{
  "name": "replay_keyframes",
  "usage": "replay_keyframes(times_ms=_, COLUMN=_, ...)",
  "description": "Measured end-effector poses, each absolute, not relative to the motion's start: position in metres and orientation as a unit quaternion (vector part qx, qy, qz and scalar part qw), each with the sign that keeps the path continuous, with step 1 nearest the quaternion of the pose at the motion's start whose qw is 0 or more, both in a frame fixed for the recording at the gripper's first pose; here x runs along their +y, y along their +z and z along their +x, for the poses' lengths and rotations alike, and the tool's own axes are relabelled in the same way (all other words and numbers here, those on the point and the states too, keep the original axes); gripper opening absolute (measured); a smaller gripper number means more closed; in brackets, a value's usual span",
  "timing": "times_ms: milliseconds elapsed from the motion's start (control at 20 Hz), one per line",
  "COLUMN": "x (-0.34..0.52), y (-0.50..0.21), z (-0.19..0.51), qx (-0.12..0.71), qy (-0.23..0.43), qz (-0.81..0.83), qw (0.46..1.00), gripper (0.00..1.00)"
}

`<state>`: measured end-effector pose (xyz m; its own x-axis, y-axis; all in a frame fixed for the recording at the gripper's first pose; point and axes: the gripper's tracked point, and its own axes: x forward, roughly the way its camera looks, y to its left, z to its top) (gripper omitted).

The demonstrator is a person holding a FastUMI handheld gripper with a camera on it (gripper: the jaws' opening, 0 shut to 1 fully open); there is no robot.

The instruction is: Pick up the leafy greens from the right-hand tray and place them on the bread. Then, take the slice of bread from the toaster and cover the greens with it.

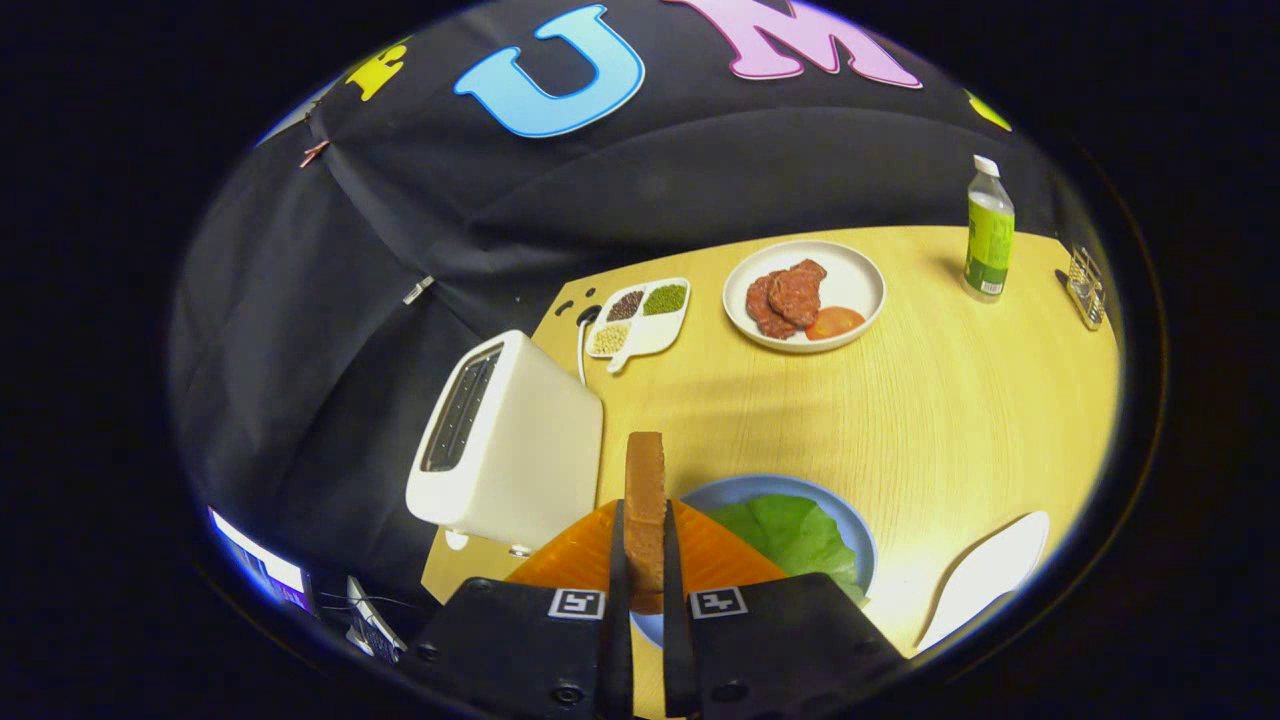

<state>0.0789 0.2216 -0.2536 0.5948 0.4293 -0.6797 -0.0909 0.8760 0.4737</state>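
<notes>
- Wooden table (930, 420), filling the centre and right of the frame, bearing everything else.
- White toaster (510, 445), left of centre, slots facing up and left; nothing visible standing in them from this angle.
- Blue plate (850, 525), low in the frame just right of the fingers, partly hidden behind the gripper body.
- Leafy greens (795, 535) lying flat on that plate; bread beneath them presumably, though not to be made out here. So first half of the task judged done.
- Orange tray (575, 550), low and just left of the fingers, touching or overlapping the blue plate's near edge; cannot tell which.
- White plate of meat slices and a tomato piece (805, 295), upper centre, well apart from the work.
- White curved dish (985, 575), lower right, only its edge in view.
- Divided dish of seeds (640, 318), upper centre-left, behind the toaster.
- Bottle (988, 235), upper right, upright near the table's far edge.
- Gripper (646, 575), bottom centre, closed narrowly on the slice of bread (645, 505), both fingers pressing its faces; slice held on edge, long axis pointing up and away along the fingers.
- Deciding relation: greens low and to the right of the held slice, close by; slice upright while greens lie flat, so a short shift rightward and a turn to lay it face-down judged needed.
</notes>
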Motion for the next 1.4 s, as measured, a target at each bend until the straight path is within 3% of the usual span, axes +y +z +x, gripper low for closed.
replay_keyframes(times_ms=450, x=0.195, y=-0.295, z=0.053, qx=0.442, qy=0.129, qz=0.209, qw=0.863, gripper=0.16)
replay_keyframes(times_ms=650, x=0.177, y=-0.306, z=0.050, qx=0.445, qy=0.100, qz=0.201, qw=0.867, gripper=0.23)
replay_keyframes(times_ms=800, x=0.166, y=-0.313, z=0.049, qx=0.448, qy=0.083, qz=0.204, qw=0.867, gripper=0.32)
replay_keyframes(times_ms=1050, x=0.144, y=-0.320, z=0.042, qx=0.450, qy=0.056, qz=0.188, qw=0.871, gripper=0.65)
replay_keyframes(times_ms=1150, x=0.136, y=-0.310, z=0.039, qx=0.437, qy=0.048, qz=0.189, qw=0.878, gripper=0.73)
replay_keyframes(times_ms=1250, x=0.124, y=-0.298, z=0.035, qx=0.420, qy=0.040, qz=0.185, qw=0.888, gripper=0.99)
replay_keyframes(times_ms=1400, x=0.107, y=-0.270, z=0.034, qx=0.397, qy=0.036, qz=0.169, qw=0.901, gripper=0.99)
